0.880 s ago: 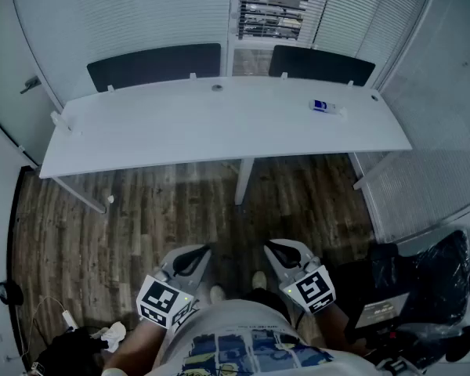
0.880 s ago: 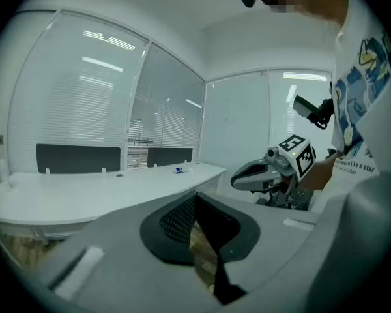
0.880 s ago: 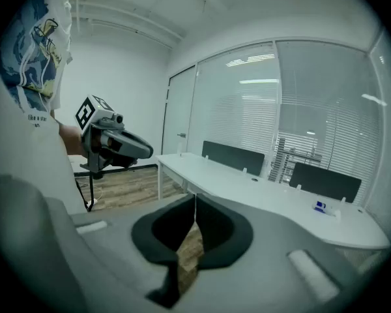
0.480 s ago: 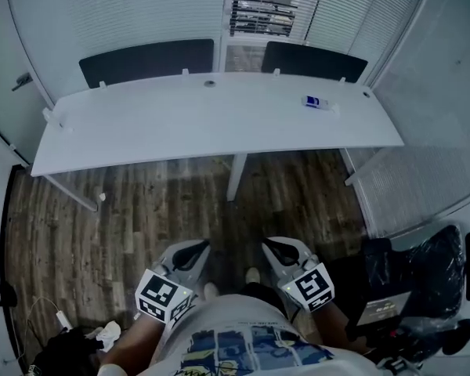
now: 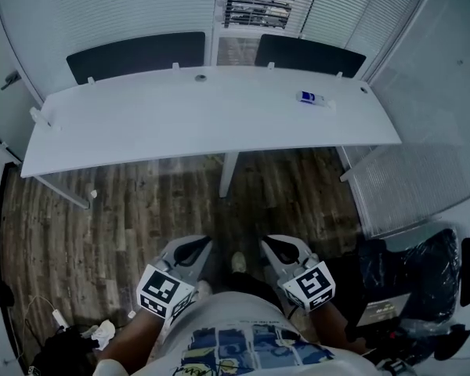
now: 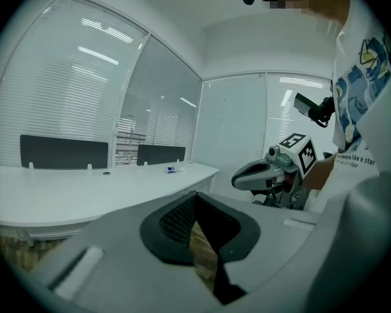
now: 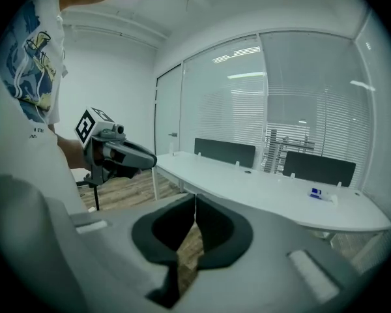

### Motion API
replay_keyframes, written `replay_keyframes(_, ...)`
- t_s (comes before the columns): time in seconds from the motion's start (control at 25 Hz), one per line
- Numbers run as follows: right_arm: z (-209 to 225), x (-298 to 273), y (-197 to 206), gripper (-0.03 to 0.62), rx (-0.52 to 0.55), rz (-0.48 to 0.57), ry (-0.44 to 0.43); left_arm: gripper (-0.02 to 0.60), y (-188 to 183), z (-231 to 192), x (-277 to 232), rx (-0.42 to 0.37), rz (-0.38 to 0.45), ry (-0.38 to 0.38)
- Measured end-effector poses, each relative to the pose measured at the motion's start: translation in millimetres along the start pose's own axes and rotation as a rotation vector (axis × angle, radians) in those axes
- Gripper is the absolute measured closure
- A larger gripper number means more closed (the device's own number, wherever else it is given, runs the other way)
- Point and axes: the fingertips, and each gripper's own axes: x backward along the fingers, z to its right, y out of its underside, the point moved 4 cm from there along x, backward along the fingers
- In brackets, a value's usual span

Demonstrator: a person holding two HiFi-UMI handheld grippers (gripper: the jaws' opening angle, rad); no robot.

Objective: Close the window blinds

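White slatted blinds [image 5: 125, 6] cover the glass walls behind the desk. One narrow section [image 5: 258, 2] has its slats open, and shelves show through it. The same section appears in the left gripper view [image 6: 127, 149] and the right gripper view [image 7: 277, 152]. My left gripper [image 5: 194, 245] and right gripper [image 5: 272, 245] are held low by the person's body, over the wood floor and well short of the desk. In the left gripper view the left gripper [image 6: 197, 195] has its jaws meeting at the tips, with nothing between them. The right gripper [image 7: 195, 197] is likewise shut and empty.
A long white desk [image 5: 180, 124] stands between me and the blinds, with two dark screen panels [image 5: 137, 53] along its far edge and a small blue-and-white object [image 5: 309, 98] on it. A black chair or bag [image 5: 407, 280] sits at the right. Cables [image 5: 59, 319] lie on the floor at the lower left.
The desk and blinds have slid a little up and left in the head view. Both grippers stay in the same spot by the body, still shut.
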Motion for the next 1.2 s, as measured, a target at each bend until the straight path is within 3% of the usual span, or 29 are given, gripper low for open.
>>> replay_keyframes(0.36, 90, -26, -9, 0.588, 0.007, 0.041, -0.045, 0.577, -30, -20, -75, -0.012, -0.022, -0.054)
replay_keyframes(0.56, 148, -37, -16, 0.588, 0.036, 0.045, -0.074, 0.577, -55, -33, -127, -0.034, 0.006, -0.089)
replay_keyframes(0.84, 206, -58, 2, 0.588, 0.036, 0.017, -0.126, 0.577, -71, -49, -191, -0.025, 0.014, -0.126)
replay_keyframes(1.2, 235, -82, -2, 0.588, 0.016, 0.014, -0.101, 0.577, -77, -80, -207, -0.031, -0.007, -0.136)
